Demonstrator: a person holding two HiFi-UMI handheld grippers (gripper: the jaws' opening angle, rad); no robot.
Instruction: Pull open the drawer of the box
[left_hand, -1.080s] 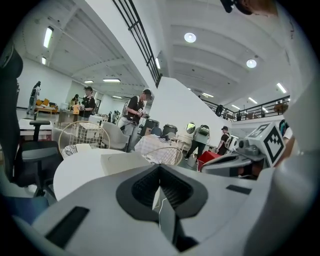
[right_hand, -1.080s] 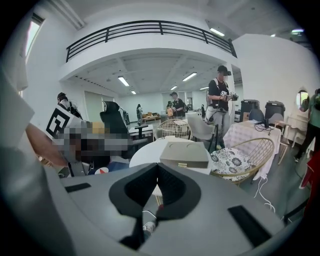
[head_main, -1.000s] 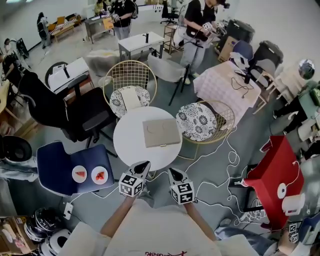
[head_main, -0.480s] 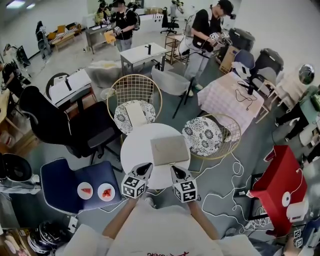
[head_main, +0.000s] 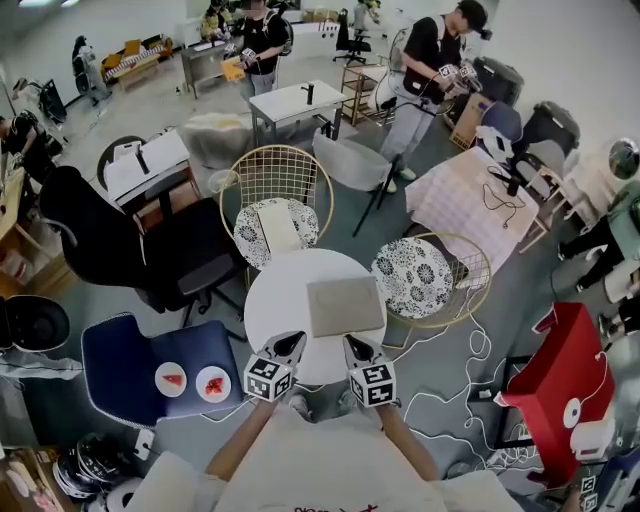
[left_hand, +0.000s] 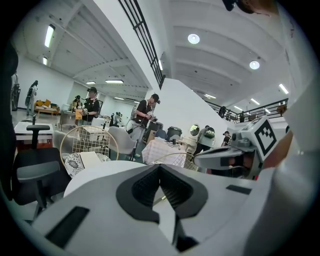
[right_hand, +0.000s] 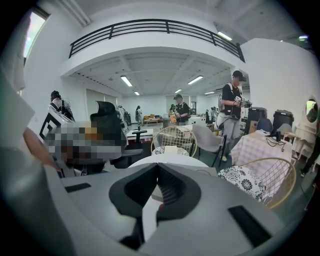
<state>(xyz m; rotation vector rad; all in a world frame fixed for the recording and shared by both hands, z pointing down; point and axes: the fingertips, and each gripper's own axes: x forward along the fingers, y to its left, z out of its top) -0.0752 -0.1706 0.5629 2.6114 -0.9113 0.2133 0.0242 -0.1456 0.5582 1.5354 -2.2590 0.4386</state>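
Note:
A flat beige box (head_main: 345, 305) lies on the right half of a small round white table (head_main: 280, 305); I cannot make out its drawer from above. Both grippers hang side by side at the table's near edge, short of the box. My left gripper (head_main: 290, 343) is shut with nothing in it, and its own view shows the jaws meeting at the tip (left_hand: 160, 168) above the white table (left_hand: 95, 175). My right gripper (head_main: 353, 344) is also shut and empty (right_hand: 158, 167), pointing at the table (right_hand: 170, 161). Each carries its marker cube.
Two gold wire chairs with patterned cushions (head_main: 275, 225) (head_main: 425, 275) stand behind and right of the table. A blue chair (head_main: 120, 350) with two small plates sits at the left, next to a black office chair (head_main: 120, 235). White cables (head_main: 460, 330) lie on the floor; people stand at far tables.
The view has closed in on the round table, so the table and box now sit nearer to the grippers. Both grippers stay shut and side by side.

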